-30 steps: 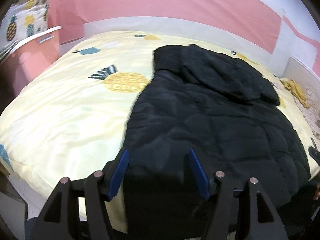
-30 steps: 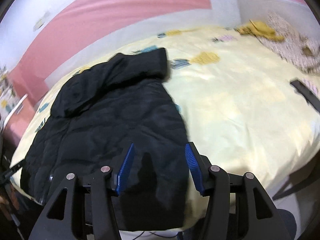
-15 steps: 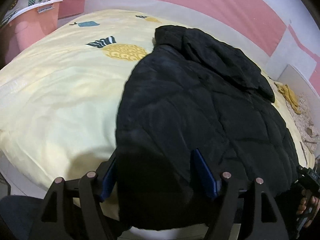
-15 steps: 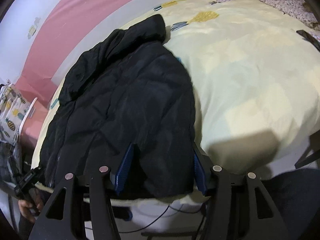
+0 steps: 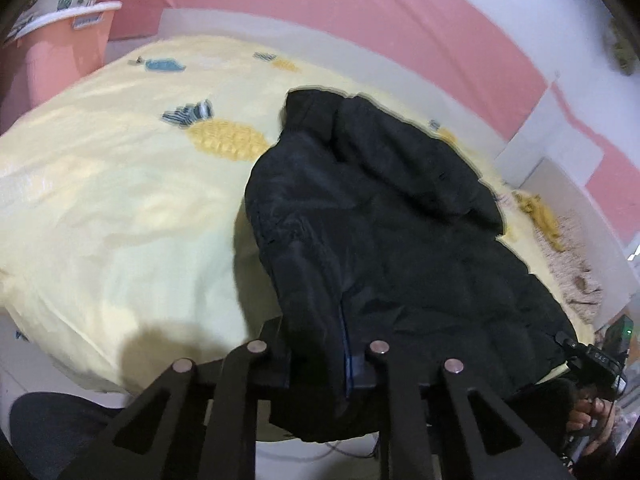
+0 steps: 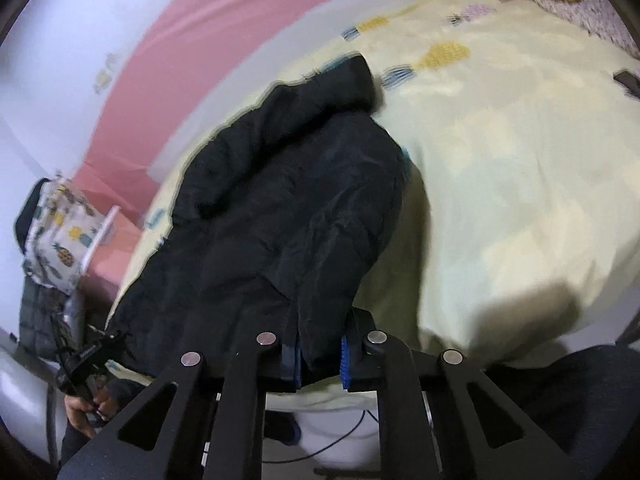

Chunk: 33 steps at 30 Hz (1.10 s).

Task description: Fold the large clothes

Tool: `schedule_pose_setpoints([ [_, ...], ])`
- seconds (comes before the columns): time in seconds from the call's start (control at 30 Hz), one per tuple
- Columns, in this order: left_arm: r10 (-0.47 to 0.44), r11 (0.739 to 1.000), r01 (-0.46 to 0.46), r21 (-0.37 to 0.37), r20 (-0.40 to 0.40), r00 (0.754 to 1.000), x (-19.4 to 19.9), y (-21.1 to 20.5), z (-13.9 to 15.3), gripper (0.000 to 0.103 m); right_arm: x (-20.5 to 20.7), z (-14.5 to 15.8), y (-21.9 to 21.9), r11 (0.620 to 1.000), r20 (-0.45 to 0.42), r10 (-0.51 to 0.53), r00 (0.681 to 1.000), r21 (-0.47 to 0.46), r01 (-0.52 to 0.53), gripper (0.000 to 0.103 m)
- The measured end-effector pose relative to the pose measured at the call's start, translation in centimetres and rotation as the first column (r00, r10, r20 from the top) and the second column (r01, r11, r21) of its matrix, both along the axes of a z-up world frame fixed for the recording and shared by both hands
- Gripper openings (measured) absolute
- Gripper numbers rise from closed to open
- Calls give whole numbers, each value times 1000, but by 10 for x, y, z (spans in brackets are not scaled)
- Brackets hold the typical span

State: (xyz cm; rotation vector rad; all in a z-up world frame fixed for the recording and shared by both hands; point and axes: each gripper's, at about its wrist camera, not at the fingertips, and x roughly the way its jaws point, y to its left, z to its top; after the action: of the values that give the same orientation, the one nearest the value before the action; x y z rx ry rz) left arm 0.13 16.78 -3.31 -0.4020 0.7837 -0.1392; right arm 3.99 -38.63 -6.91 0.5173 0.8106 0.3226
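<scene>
A black padded jacket (image 5: 400, 220) with a hood lies on a pale yellow pineapple-print bed (image 5: 120, 220), hood at the far end. My left gripper (image 5: 320, 360) is at the jacket's near left hem corner, its jaws closing with bunched fabric pinched between the pads. In the right wrist view the jacket (image 6: 288, 200) runs away from my right gripper (image 6: 321, 364), whose jaws are closing on the near right hem corner, a fold of fabric squeezed between the blue pads (image 6: 346, 364). Both corners are lifted a little off the bed (image 6: 520, 200).
A pink bin (image 5: 60, 32) holding pineapple-print cloth stands left of the bed. A yellow cloth (image 5: 540, 216) lies at the far right by a speckled blanket. A dark flat object (image 6: 628, 80) rests on the bed's right side. Pink and white walls lie behind.
Both grippers went from wide open around the jacket's near hem to pinched on it. The hem corners have bunched up and risen slightly off the bed.
</scene>
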Motion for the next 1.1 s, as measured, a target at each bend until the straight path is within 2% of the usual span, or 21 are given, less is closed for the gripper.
schedule_pose_setpoints([
  [0.17,-28,998,32,-45,97,995,-22,6,38,16,-24,46,-6,998,146,20,989,49,-27,12],
  [0.3,-16,997,28,-70,174,985,-44,16,70,16,-49,86,-11,996,284,33,958,65,-54,12],
  [0.47,3,995,21,-93,246,969,-47,28,98,16,-50,116,-6,996,387,29,922,63,-57,12],
  [0.8,20,992,21,-122,321,947,-5,30,119,17,-2,135,-14,994,435,-29,900,105,-18,12],
  [1.1,14,995,19,-101,311,950,52,28,128,17,59,143,-12,996,395,-59,917,87,27,12],
])
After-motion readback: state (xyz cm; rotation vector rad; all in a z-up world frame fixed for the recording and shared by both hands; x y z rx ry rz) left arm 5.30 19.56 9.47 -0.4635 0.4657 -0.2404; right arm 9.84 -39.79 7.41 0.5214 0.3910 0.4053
